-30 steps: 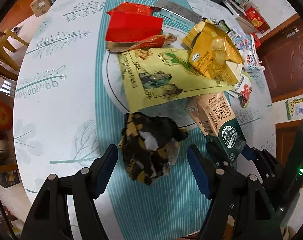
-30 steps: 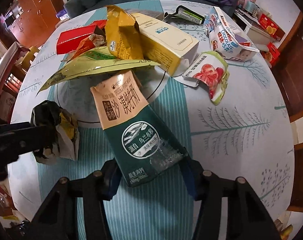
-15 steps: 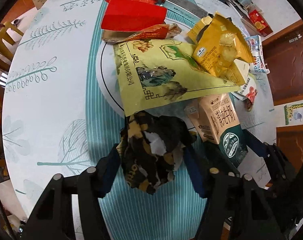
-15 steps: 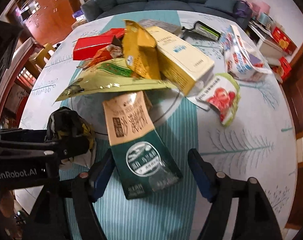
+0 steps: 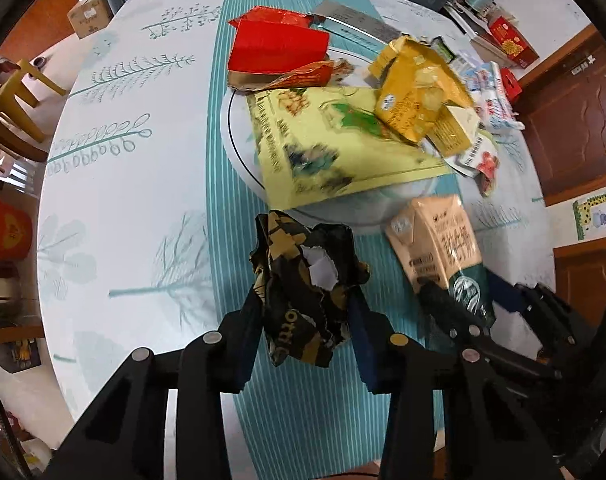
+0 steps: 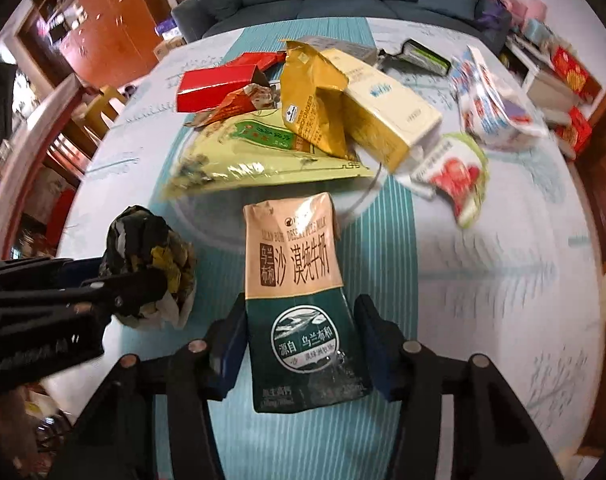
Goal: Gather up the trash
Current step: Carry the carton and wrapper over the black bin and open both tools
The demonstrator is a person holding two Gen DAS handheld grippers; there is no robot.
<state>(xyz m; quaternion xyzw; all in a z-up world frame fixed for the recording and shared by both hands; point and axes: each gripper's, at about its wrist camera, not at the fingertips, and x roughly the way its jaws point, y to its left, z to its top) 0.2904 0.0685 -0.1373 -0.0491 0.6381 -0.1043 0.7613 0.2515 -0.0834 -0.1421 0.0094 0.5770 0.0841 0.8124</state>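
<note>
**Two pieces of trash gripped over the table**

The crumpled black wrapper [image 5: 307, 288], lower centre, is being clenched by the closing left hand-held gripper [image 5: 305, 340]. The milk carton [image 6: 299, 300], lower centre, is pinched between the closing jaws of the right hand-held gripper [image 6: 301, 344] above the table [image 6: 503, 280].

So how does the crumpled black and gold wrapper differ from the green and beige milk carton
The crumpled black and gold wrapper is balled up, torn and shapeless; the green and beige milk carton keeps its flat-sided box shape. The wrapper sits in the left gripper, the carton in the right gripper. Both sets of jaws are closing.
</note>
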